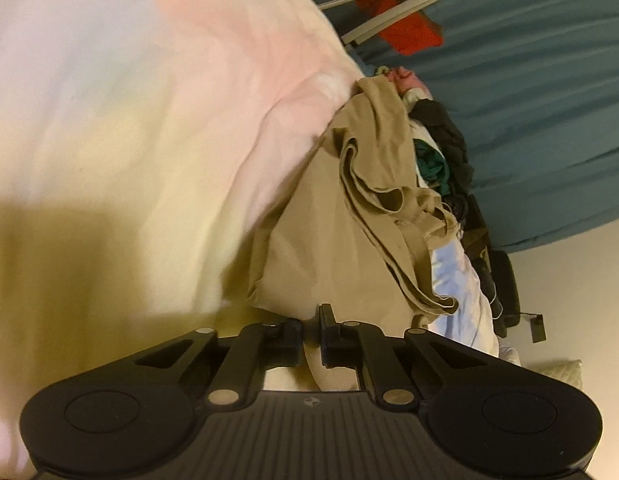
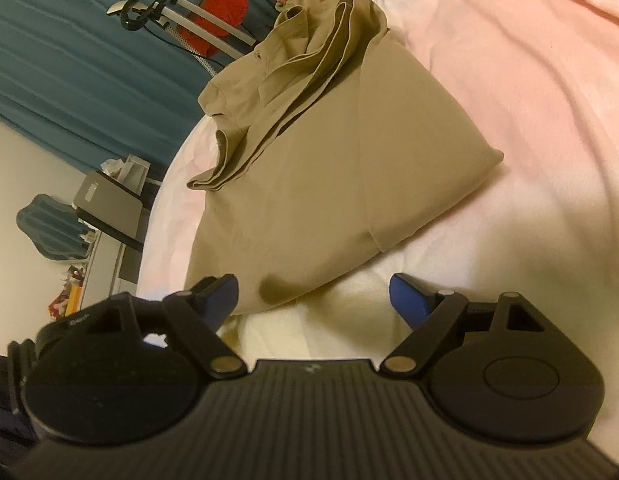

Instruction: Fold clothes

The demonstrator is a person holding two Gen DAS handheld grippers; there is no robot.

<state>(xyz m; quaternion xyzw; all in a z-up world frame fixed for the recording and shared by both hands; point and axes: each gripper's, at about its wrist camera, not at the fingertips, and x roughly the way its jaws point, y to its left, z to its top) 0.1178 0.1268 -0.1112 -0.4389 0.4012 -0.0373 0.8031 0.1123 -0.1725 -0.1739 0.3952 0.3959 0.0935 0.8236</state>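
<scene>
the left tool (image 1: pixel 311 330) is hovering low over the bed (image 1: pixel 109 120), its two fingers drawn almost together with only a thin slit between them; whether any cloth is caught in that slit cannot be told. the tan garment (image 1: pixel 309 248) is lying just ahead of its tips, spreading away toward the bed's far edge, where its bunched folds are resting against a heap of other clothes (image 1: pixel 441 148). the right tool (image 2: pixel 313 300) is sitting with its blue-padded fingers (image 2: pixel 409 300) spread wide and gripping nothing. the tan garment (image 2: pixel 309 168) is lying flat on the pale pink bed cover (image 2: pixel 529 100) directly in front of it, the near hem falling between the spread fingers and just beside the left pad, the crumpled part lying toward the bed's far edge.
</scene>
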